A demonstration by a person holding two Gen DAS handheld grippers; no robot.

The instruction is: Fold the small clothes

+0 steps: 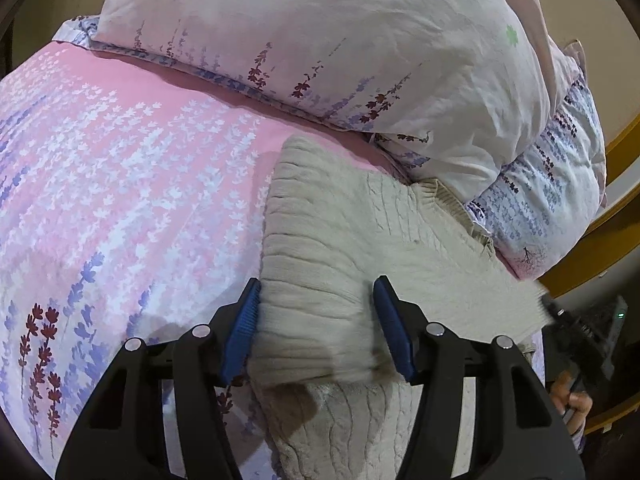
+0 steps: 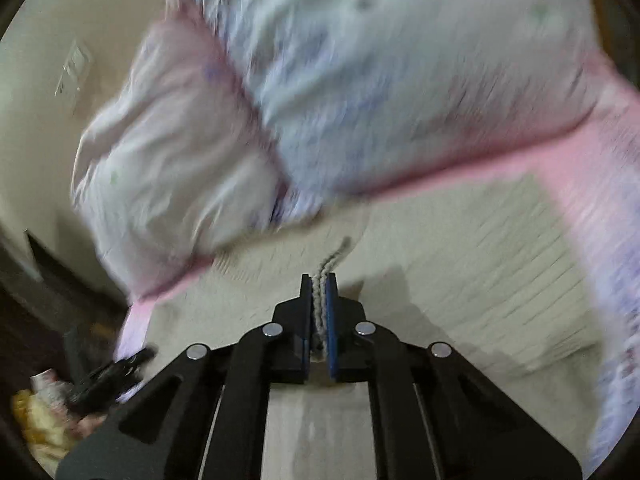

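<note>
Pink floral bed (image 1: 132, 152): beige knit sweater (image 1: 360, 232), pillows (image 1: 320, 40) on it

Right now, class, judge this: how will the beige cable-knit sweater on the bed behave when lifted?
The beige cable-knit sweater will probably flop and drape, since it already folds over itself. The right gripper bunches its knit, suggesting soft, compressible fabric. Its ribbed texture looks grippy, unlikely to slip.

Soft, even indoor light is falling across both views, with no glare. The left wrist view is staying mostly sharp, though the beige sweater (image 1: 360, 240) is smearing at its right edge. The right wrist view is blurring heavily: above the sweater (image 2: 460, 260) the pillows (image 2: 320, 80) are streaking. The right claw (image 2: 319, 292) is casting a soft shadow beside itself. Fisheye bending is curving everything toward dark corners
</note>
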